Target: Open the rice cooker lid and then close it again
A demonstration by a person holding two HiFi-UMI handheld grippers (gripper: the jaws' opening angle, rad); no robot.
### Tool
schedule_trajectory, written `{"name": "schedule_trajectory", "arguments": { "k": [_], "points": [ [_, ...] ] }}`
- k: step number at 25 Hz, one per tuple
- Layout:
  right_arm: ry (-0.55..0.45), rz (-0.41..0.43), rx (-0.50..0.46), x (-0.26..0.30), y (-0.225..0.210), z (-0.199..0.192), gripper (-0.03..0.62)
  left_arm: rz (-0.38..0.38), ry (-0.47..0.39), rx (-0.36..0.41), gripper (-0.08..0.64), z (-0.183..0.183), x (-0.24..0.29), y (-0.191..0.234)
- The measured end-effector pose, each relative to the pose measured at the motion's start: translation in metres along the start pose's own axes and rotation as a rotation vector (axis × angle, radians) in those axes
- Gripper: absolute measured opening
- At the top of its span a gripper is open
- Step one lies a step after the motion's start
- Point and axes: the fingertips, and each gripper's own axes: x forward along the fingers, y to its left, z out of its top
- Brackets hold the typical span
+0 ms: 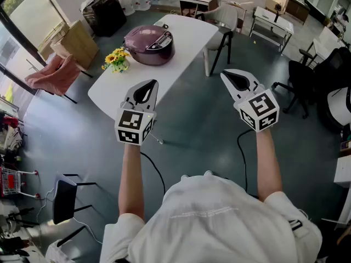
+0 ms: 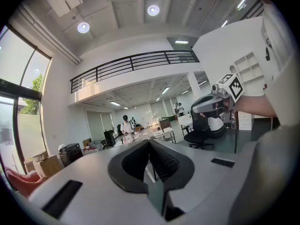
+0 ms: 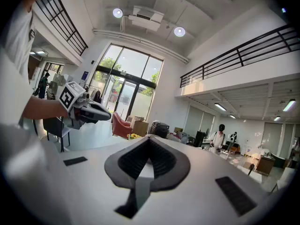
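Rice cooker (image 1: 149, 44) on the table (image 1: 190, 29) — flowers (image 1: 117, 59) just left of it, chair (image 1: 226, 17) at right

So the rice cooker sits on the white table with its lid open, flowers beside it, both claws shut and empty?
No: the head view shows the rice cooker with its lid closed. Otherwise yes: it sits on the white table, flowers beside it, left claw and right claw shut and empty.

Daylight from tall windows (image 3: 126, 95) and round ceiling lamps (image 2: 83, 27) makes everything bright. Both gripper views curve strongly toward dark corners. Shadows on the floor (image 1: 208, 119) are soft.
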Motion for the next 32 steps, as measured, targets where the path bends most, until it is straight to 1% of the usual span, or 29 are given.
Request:
{"name": "schedule_trajectory", "arguments": {
  "k": [6, 10, 12, 15, 19, 23, 24, 25, 26, 27, 32],
  "points": [
    [0.0, -0.007, -0.008, 0.0, -0.006, -0.003, 0.025, 0.0, -0.002, -0.002, 0.015, 0.0, 0.005, -0.002],
    [-0.051, -0.029, 0.055, -0.003, -0.015, 0.002, 0.025, -0.006, 0.005, -0.004, 0.015, -0.001, 0.007, -0.005],
    [-0.061, -0.031, 0.075, -0.004, -0.019, 0.003, 0.025, -0.008, 0.007, -0.005, 0.015, 0.0, 0.009, -0.006],
    [-0.048, -0.015, 0.063, -0.004, -0.019, 0.001, 0.025, -0.007, 0.01, -0.006, 0.015, 0.001, 0.011, -0.009],
    [-0.047, -0.024, 0.032, -0.004, -0.024, -0.001, 0.025, 0.004, 0.009, -0.013, 0.017, 0.004, 0.014, -0.009],
    [-0.033, -0.004, 0.03, -0.002, -0.03, -0.008, 0.029, 0.015, 0.018, -0.017, 0.021, 0.004, 0.018, -0.009],
    [-0.031, 0.003, 0.033, -0.002, -0.031, -0.009, 0.034, 0.015, 0.021, -0.018, 0.036, 0.004, 0.019, -0.01],
    [-0.031, 0.01, 0.038, -0.001, -0.032, -0.009, 0.075, 0.014, 0.024, -0.019, 0.088, 0.004, 0.02, -0.01],
    [-0.031, 0.016, 0.043, -0.001, -0.032, -0.011, 0.129, 0.016, 0.027, -0.019, 0.134, 0.004, 0.021, -0.011],
    [-0.03, 0.021, 0.046, -0.001, -0.033, -0.012, 0.142, 0.019, 0.031, -0.018, 0.147, 0.003, 0.023, -0.011],
    [-0.024, 0.048, 0.046, -0.005, -0.043, -0.021, 0.202, 0.024, 0.045, -0.014, 0.149, 0.004, 0.033, -0.023]
  ]
}}
